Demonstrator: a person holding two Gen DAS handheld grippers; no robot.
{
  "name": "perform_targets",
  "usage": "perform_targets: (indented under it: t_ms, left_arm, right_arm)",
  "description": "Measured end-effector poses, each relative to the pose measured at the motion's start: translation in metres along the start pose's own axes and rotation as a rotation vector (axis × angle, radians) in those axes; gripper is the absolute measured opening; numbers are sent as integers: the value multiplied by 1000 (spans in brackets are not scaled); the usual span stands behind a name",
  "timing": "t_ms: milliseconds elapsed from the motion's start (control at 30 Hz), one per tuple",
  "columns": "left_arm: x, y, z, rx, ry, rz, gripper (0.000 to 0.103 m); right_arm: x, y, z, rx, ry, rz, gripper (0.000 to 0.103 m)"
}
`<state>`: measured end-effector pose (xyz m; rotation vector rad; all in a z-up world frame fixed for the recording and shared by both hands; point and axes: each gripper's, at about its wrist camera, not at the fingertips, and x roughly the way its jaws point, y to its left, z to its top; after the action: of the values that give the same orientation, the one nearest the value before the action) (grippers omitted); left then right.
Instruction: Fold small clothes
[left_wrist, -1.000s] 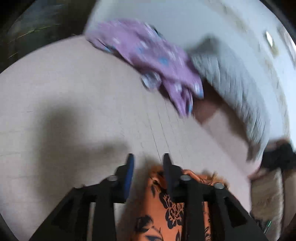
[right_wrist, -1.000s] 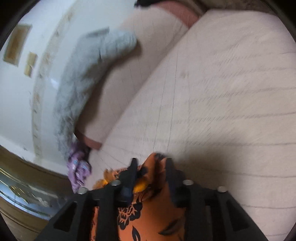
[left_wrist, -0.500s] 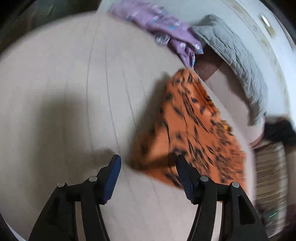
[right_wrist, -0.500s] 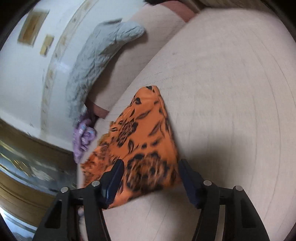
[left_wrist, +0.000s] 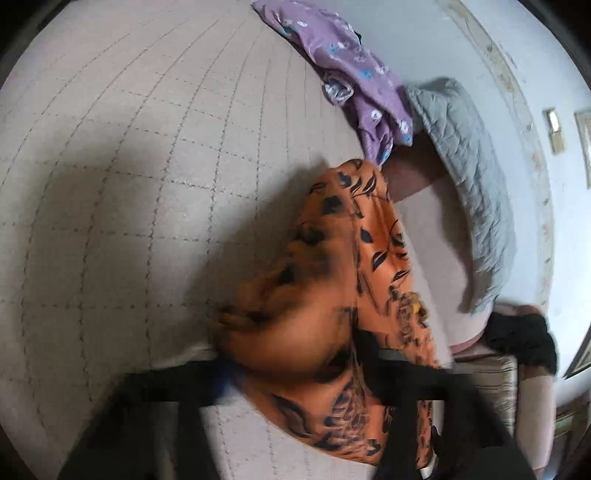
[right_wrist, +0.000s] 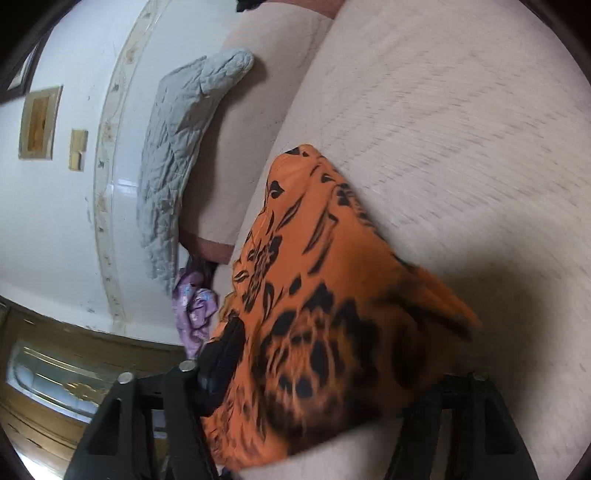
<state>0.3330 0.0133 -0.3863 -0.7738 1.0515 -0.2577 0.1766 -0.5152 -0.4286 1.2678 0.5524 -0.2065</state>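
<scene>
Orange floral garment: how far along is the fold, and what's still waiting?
Done: the orange floral garment lies on the beige quilted bed cover, bunched rather than squared. In hand: the left gripper and right gripper both sit spread around the cloth's near edge; blur hides whether either is gripping. Left: a neat fold of this piece, then the crumpled purple garment near the grey quilted pillow.

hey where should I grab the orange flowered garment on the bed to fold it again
Probably the orange garment is best gripped at its narrow far tip, coming from the bare bedspread side. That end lies flat and in the open, while the near part is bunched and blurred.
</scene>
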Motion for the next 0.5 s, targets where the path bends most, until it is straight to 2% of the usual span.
perform_targets:
  t_ms: [100, 200, 333, 500]
  left_arm:
    - [-4, -2, -3, 14, -2, 4, 26]
    - [-12, -8, -4, 40, -6, 7, 23]
    - [-29, -20, -13, 92, -9, 31, 23]
    - [-81, -8, -49, 164, 1, 49, 23]
  right_arm:
    - [7, 5, 5, -8, -4, -45, 32]
    - [-3, 20, 3, -81, -24, -72, 26]
    - [-30, 34, -3, -128, -61, -78, 21]
    - [-86, 32, -27, -160, -52, -64, 19]
